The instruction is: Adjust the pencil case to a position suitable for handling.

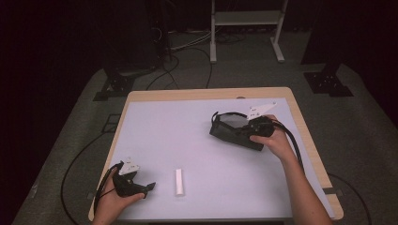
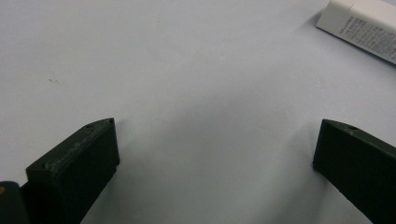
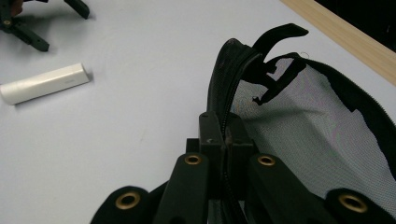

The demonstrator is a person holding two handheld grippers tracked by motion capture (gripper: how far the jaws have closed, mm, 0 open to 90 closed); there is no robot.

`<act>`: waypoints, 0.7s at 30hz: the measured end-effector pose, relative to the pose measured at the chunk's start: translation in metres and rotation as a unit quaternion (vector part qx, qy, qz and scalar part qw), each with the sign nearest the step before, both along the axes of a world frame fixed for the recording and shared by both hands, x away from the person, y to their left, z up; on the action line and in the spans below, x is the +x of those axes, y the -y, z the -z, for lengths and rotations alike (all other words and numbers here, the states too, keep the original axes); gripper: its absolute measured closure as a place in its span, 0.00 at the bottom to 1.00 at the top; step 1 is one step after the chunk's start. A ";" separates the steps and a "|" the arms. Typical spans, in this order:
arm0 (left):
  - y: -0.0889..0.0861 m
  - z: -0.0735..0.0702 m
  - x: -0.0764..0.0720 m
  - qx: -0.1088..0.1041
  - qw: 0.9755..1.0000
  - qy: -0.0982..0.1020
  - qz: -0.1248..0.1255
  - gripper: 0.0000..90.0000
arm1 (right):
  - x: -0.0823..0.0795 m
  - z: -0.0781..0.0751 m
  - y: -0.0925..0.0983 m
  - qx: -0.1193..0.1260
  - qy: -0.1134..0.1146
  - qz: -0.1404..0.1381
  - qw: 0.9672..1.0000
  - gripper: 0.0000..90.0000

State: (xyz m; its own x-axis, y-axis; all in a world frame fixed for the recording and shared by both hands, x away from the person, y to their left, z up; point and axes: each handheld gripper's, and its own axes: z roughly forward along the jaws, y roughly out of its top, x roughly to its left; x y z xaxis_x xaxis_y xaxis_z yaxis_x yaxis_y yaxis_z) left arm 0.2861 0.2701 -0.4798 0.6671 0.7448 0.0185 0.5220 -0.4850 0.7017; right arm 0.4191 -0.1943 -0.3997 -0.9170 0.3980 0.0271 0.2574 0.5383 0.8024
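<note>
The right gripper (image 3: 219, 140) has its jaws clenched on the zippered rim of a black pouch (image 1: 233, 132), the edge pinched flat between the two pads. Beyond the jaws the rim arcs upward and a black pull strap (image 3: 280, 36) curls off its top; to the right of the jaws the pouch mouth gapes, showing a pale mesh lining (image 3: 317, 135). In the high view the right hand (image 1: 274, 140) holds this gripper at the pouch's near right end, well inside the worktop (image 1: 206, 93).

The left gripper (image 2: 215, 158) has its jaws released, spread wide with bare white surface between them. A white tube (image 2: 362, 28) lies ahead of the jaws and off to their right, apart from both tips, its printed side facing up. In the high view the left hand (image 1: 115, 194) holds that gripper low over the near left corner, with the tube just beside the jaw tips and well apart from the pouch.
</note>
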 end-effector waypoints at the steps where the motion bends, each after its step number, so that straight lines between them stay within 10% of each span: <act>1: 0.000 0.000 0.000 0.000 1.000 0.000 0.000 0.00 | -0.002 0.000 0.000 -0.002 0.001 -0.002 1.000 0.97; 21: 0.000 0.001 0.000 -0.003 1.000 0.003 -0.002 0.00 | -0.035 -0.006 -0.021 -0.021 0.015 -0.067 0.997 0.98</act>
State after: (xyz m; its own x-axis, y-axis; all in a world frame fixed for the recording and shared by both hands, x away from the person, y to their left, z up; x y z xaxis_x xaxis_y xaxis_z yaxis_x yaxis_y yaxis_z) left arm 0.2856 0.2698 -0.4803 0.6636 0.7479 0.0174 0.5200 -0.4780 0.7079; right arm 0.3837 -0.1729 -0.3942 -0.9623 0.2717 -0.0154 0.1569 0.6002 0.7843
